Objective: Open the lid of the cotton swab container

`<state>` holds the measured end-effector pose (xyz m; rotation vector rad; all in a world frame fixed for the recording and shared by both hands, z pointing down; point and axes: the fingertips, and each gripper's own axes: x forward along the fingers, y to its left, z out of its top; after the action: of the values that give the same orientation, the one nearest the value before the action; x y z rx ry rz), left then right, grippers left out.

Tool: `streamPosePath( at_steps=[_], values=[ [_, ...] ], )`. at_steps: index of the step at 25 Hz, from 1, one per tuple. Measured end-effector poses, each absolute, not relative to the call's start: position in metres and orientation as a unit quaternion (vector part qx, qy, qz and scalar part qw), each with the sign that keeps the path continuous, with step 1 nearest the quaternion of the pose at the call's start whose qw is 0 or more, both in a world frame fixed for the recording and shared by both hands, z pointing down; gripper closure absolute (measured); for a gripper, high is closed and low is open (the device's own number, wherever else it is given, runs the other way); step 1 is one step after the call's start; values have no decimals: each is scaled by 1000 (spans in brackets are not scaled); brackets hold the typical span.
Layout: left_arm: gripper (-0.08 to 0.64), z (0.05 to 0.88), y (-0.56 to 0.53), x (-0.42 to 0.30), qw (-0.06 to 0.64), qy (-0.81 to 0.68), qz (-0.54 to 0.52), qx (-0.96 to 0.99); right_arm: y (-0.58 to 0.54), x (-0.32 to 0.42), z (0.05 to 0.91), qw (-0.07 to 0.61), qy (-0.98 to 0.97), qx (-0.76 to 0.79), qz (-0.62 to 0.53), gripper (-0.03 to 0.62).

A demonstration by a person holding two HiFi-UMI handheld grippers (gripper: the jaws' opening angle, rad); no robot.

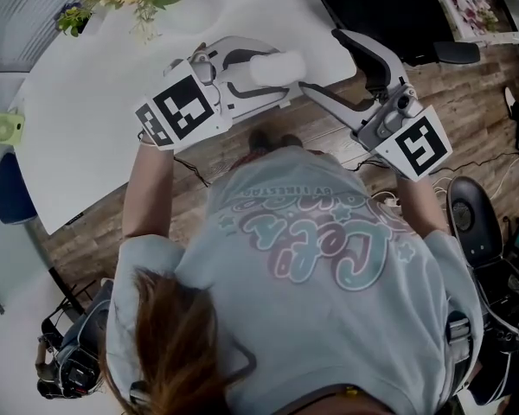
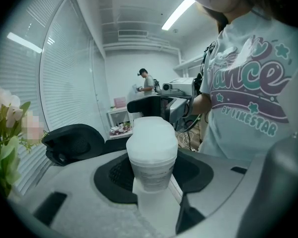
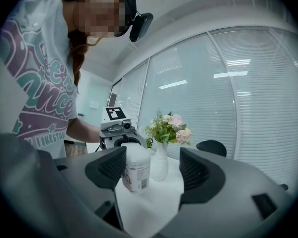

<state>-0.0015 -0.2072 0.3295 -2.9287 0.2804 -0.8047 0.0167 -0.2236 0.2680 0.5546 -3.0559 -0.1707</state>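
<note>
Left fingers (image 2: 111, 175) clamp the cotton swab container (image 2: 151, 160) above the counter (image 1: 86, 102). My right fingers (image 3: 201, 170) stand wide apart and empty, near it. Its lid (image 2: 150, 133) looks shut, so I judge the opening is yet to do.

right gripper (image 3: 151, 165) open toward a white container (image 3: 136, 173)

its two dark padded jaws stand wide apart, and the labelled container shows in the gap, close by the left pad; whether it touches that pad can't be made out. just behind the container's top is the left gripper (image 3: 123, 139) with its marker cube. beside the container a white vase (image 3: 160, 165) of pink flowers (image 3: 168, 127) stands on the white table (image 3: 149, 209). a person's printed t-shirt (image 3: 39, 88) fills the left, window blinds (image 3: 238, 108) the right.
</note>
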Motion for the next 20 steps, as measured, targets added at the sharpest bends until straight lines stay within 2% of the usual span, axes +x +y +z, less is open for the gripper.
streamPosePath(
  at_steps=[20],
  values=[
    [365,317,-190,12,64,44,-273,-959,-191,-16,258,71,-993,7,-97,270]
  ],
)
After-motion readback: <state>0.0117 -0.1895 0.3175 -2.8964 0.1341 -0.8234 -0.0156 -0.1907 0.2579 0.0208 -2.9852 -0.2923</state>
